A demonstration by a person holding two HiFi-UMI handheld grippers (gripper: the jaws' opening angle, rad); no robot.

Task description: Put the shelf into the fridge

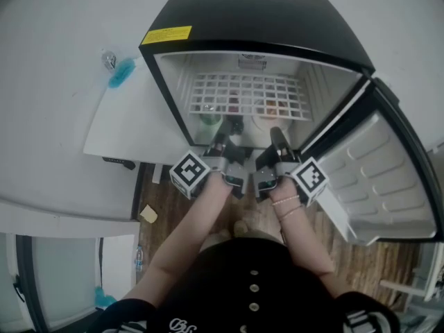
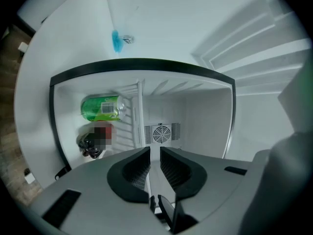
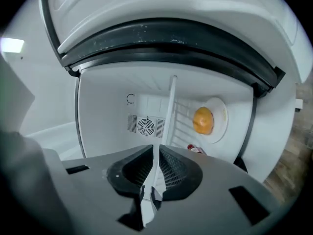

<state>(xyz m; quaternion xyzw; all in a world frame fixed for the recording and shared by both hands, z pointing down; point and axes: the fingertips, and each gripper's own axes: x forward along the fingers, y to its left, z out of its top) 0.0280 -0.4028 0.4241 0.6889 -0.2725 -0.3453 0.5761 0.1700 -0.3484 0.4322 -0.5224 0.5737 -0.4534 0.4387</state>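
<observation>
1. Shelf (image 1: 246, 96) lies level inside the fridge (image 1: 277, 19), nearly home.
2. Left gripper (image 1: 225, 129) and right gripper (image 1: 277, 136) both pinch its near edge, one toward each side, probably to keep it level.

So the small boxy fridge (image 1: 263, 19) is glossy black outside and plain white inside, with a yellow sticker (image 1: 166, 35) on top. The white wire shelf (image 1: 246, 96) has a square grid pattern. There's a green plastic bottle (image 2: 100, 107) and an orange round fruit (image 3: 203, 120) on a white round plate (image 3: 222, 114). The left gripper (image 2: 154, 153) and right gripper (image 3: 156, 153) are dark grey, and their cubes (image 1: 189, 174) have black-and-white squares. The brown floor (image 1: 166, 203) has a wood grain, and there's a blue splodge (image 1: 121, 71) on the white wall (image 1: 55, 61).
</observation>
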